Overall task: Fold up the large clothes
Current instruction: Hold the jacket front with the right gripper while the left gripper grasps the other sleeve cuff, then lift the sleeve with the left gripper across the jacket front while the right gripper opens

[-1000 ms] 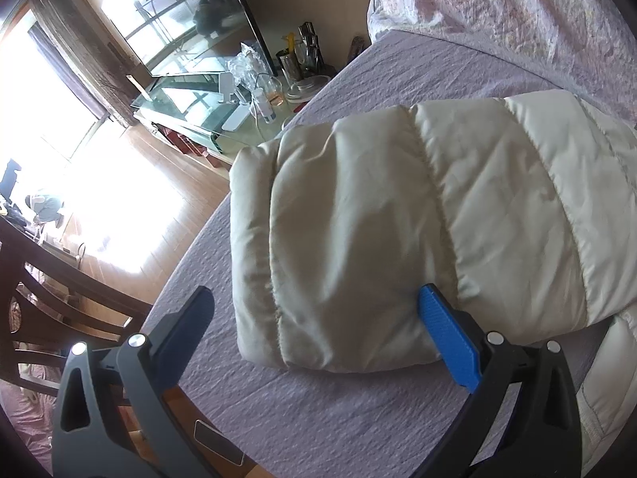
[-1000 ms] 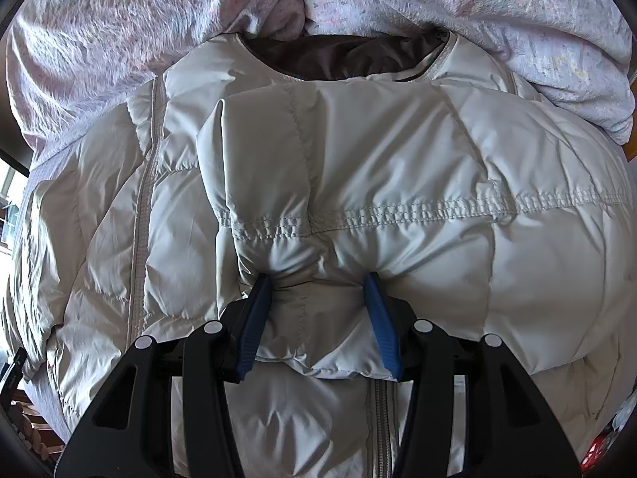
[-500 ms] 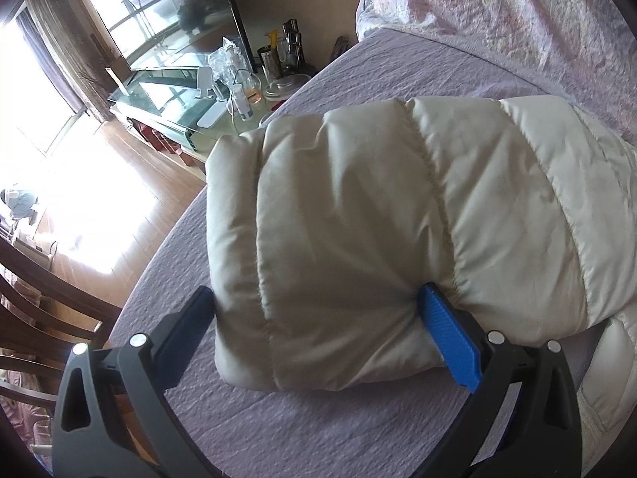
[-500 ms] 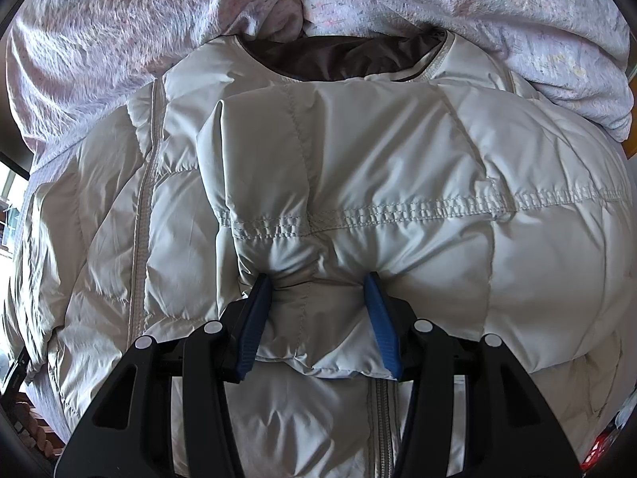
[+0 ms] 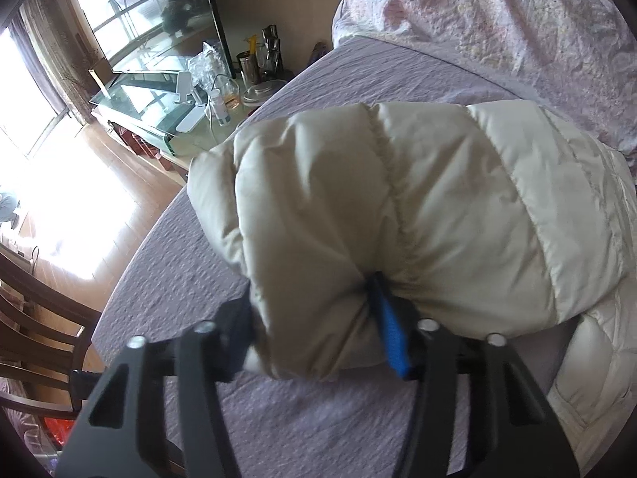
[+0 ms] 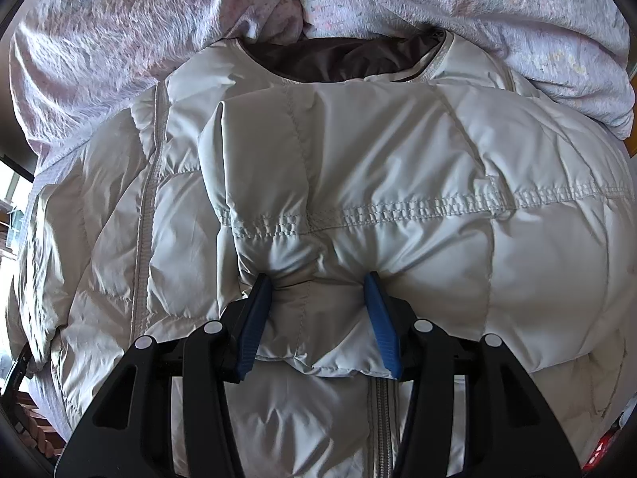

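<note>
A cream quilted puffer jacket lies on a bed, collar with dark lining at the far side, one sleeve folded across its front. My right gripper is shut on the cuff end of that folded sleeve. In the left wrist view the jacket's other sleeve lies out to the side on the purple bedsheet. My left gripper is shut on the sleeve's cuff end, the puffy fabric bunched between the jaws.
A pink floral duvet is heaped beyond the collar and also shows in the left wrist view. Left of the bed stand a glass table with bottles and jars, a TV and a dark wooden chair.
My left gripper moved forward around the sleeve's cuff end and closed on it. My right gripper has stayed shut on the folded sleeve without moving.
</note>
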`<state>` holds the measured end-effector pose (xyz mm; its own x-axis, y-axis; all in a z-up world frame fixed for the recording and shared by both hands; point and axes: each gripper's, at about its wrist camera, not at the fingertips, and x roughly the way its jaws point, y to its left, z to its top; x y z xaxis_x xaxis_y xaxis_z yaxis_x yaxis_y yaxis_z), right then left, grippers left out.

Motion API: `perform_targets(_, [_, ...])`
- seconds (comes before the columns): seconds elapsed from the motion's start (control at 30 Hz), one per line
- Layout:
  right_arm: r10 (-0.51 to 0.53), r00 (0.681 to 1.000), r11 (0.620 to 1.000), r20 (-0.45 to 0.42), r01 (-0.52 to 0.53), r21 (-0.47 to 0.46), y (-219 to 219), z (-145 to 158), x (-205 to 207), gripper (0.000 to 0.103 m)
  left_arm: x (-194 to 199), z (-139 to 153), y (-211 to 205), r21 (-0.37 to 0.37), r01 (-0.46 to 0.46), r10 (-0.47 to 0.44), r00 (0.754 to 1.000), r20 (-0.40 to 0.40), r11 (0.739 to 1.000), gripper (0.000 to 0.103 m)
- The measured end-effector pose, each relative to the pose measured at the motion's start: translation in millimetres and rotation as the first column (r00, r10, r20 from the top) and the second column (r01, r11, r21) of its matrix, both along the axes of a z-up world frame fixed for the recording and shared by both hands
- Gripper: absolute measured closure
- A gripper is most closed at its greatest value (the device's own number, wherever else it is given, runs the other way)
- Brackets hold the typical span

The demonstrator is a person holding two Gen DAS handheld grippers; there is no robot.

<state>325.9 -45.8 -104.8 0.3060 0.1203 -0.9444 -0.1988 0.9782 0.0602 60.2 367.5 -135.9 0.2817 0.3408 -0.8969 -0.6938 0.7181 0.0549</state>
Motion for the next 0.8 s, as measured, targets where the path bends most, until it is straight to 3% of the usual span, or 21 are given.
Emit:
perform_targets(0.23, [-0.010,1.000,1.000,-0.006,0.010,0.028,-8,3,1,0.052,4,8,-4,-0.022,-0.001,0.001,1.000,0.019,1.000,0.081])
perform_targets(0.47, [-0.011,1.000,0.999,-0.002,0.011,0.039,-14,9,3,0.052,15,33,-11,0.022,0.002,-0.003,0.999,0.035,1.000,0.085])
perform_targets(0.8, [-0.008,1.000,0.998,-0.009,0.008,0.067,-20,14,2,0.052,58,80,-36,0.098,0.085,-0.095,0.991,0.095,0.991,0.085])
